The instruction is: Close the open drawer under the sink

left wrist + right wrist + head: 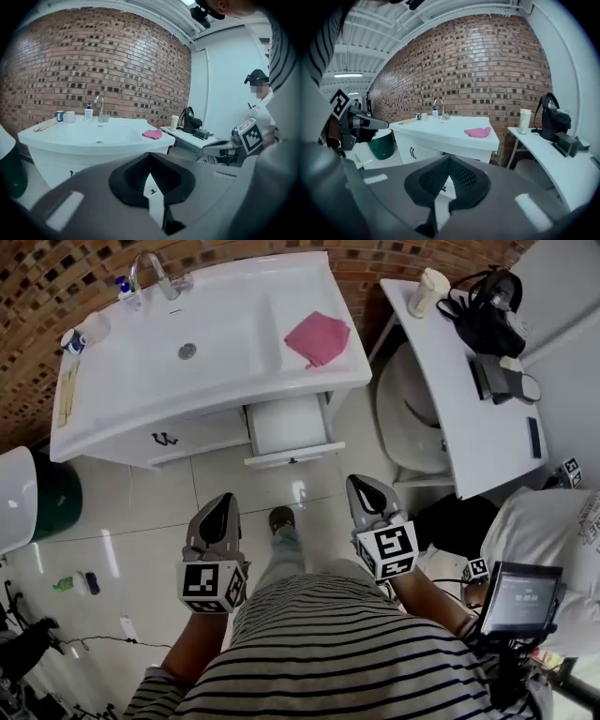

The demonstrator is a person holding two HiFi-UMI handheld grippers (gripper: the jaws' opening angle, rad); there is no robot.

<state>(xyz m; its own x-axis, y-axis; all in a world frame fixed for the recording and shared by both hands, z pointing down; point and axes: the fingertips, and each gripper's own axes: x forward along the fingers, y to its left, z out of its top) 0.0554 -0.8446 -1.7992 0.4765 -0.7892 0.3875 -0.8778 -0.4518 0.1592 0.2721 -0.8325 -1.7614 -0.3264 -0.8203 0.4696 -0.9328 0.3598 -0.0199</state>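
The white sink cabinet (141, 395) stands against the brick wall. Its right-hand drawer (289, 426) is pulled out toward me, and its front panel (293, 457) carries a small dark handle. The left drawer beside it, with a dark handle (165, 438), sits flush. My left gripper (222, 506) hangs shut and empty over the floor tiles, short of the drawer and to its left. My right gripper (362, 487) is shut and empty too, short of the drawer's right corner. In the left gripper view the jaws (150, 156) meet, with the drawer front (154, 194) behind them. The right gripper (449, 160) view shows the same drawer front (442, 187).
A pink cloth (317, 337) lies on the countertop right of the basin. A white side table (469, 418) with a cup and a black bag stands at the right, a pale stool (405, 413) under it. A green bin (54, 499) sits at the left.
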